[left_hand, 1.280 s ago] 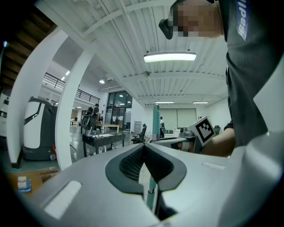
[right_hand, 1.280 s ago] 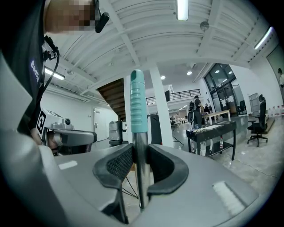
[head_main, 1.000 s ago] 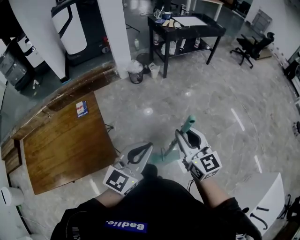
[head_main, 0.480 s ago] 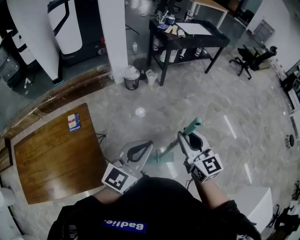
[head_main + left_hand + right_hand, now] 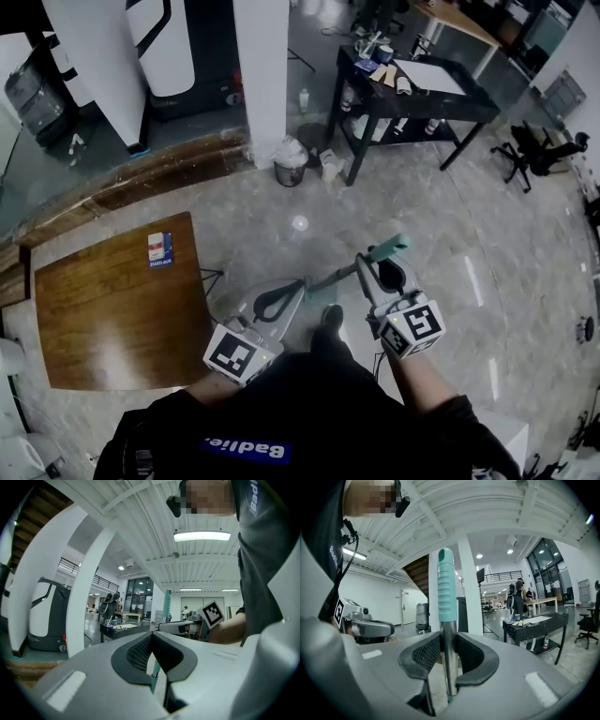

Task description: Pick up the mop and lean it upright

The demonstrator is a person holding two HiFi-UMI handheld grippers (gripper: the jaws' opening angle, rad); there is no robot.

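Your right gripper (image 5: 367, 269) is clamped on the mop (image 5: 389, 248). In the right gripper view the two black pads press on either side of the bare metal pole, just under the teal grip (image 5: 446, 588), which stands straight up between them. From the head view the pole slants down and to the left from that grip toward the floor. Its lower end is partly hidden behind your left gripper (image 5: 294, 291).

The left gripper's pads meet at their tips and appear to pinch nothing. In the left gripper view a thin stretch of the lower pole (image 5: 154, 673) shows only through the gap beneath them.

The mop is lifted, so what seems left is finding a support and leaning it there. The white pillar (image 5: 261, 56) ahead looks like the nearest tall, flat surface, but it is well apart from you. To do this well, hold the pole near vertical and set the mop's foot on the floor just short of the support. Then tip the grip onto the surface, and loosen the pads only once it rests without sliding. The polished floor may let the foot skid.

Both grippers sit in front of your body, pointing roughly level and forward, with their marker cubes facing up. The right one is slightly ahead of the left.
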